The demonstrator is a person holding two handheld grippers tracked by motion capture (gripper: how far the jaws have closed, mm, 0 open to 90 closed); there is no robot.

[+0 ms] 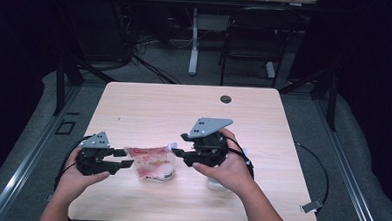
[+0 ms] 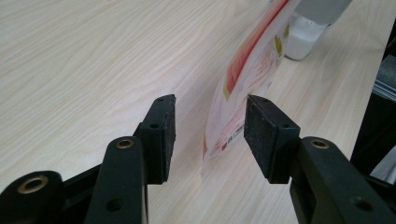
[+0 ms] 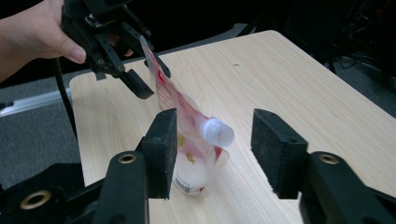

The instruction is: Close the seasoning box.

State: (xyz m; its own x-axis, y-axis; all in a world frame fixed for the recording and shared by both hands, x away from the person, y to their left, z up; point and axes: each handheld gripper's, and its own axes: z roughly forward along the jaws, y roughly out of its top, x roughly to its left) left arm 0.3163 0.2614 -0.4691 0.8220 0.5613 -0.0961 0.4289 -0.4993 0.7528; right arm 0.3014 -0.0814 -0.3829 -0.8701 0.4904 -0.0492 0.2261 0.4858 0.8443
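A red-and-white pouch (image 1: pixel 152 164) with a white spout cap (image 3: pixel 217 132) stands on the light wooden table (image 1: pixel 159 109). My left gripper (image 1: pixel 127 157) is at its left end. In the left gripper view the pouch's thin edge (image 2: pixel 243 74) lies between the open jaws (image 2: pixel 210 135), with a gap to each pad. My right gripper (image 1: pixel 179 156) is at the pouch's right end. In the right gripper view its jaws (image 3: pixel 217 140) stand wide on either side of the spout cap without touching it. The left gripper (image 3: pixel 150 77) appears beyond, at the pouch's far edge.
A small white-and-clear container (image 1: pixel 216 184) stands under my right hand, also seen past the pouch (image 2: pixel 303 37). A round cable hole (image 1: pixel 225 99) sits near the table's far edge. A chair (image 1: pixel 252 38) and a desk leg (image 1: pixel 194 40) stand behind the table. Cables trail off both sides.
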